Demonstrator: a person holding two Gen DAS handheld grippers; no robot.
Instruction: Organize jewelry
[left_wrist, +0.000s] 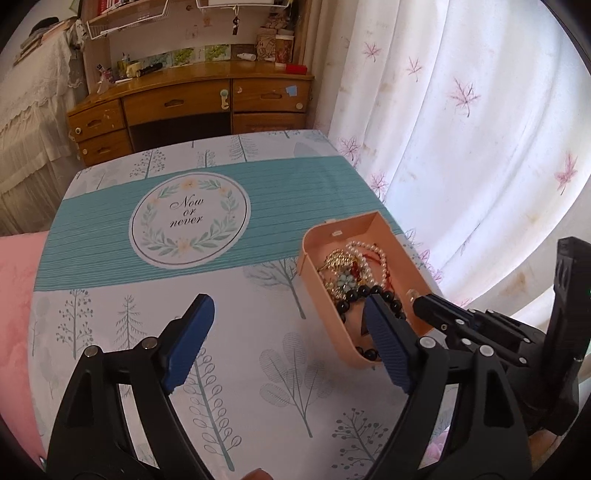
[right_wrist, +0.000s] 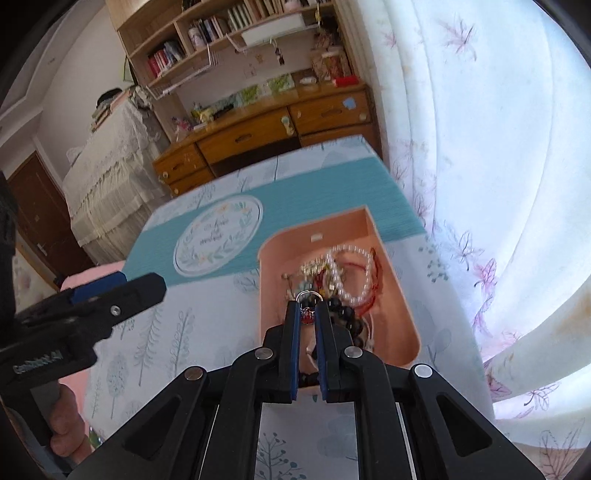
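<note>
The right gripper is pinching a light, slippery ringed charm in narrow jaws over the pink box — tangled strands may drag — while the left gripper is hanging wide-jawed, empty.

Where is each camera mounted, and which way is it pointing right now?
Left wrist: sits on the left claw, open over the patterned tablecloth, facing the desk; the right claw enters at right.
Right wrist: sits on the right claw, nearly shut on a small ring-topped charm over the pink tray; the left claw and a hand show at left.
Shared: tray, pearl bracelet, tablecloth, desk, curtain.
</note>
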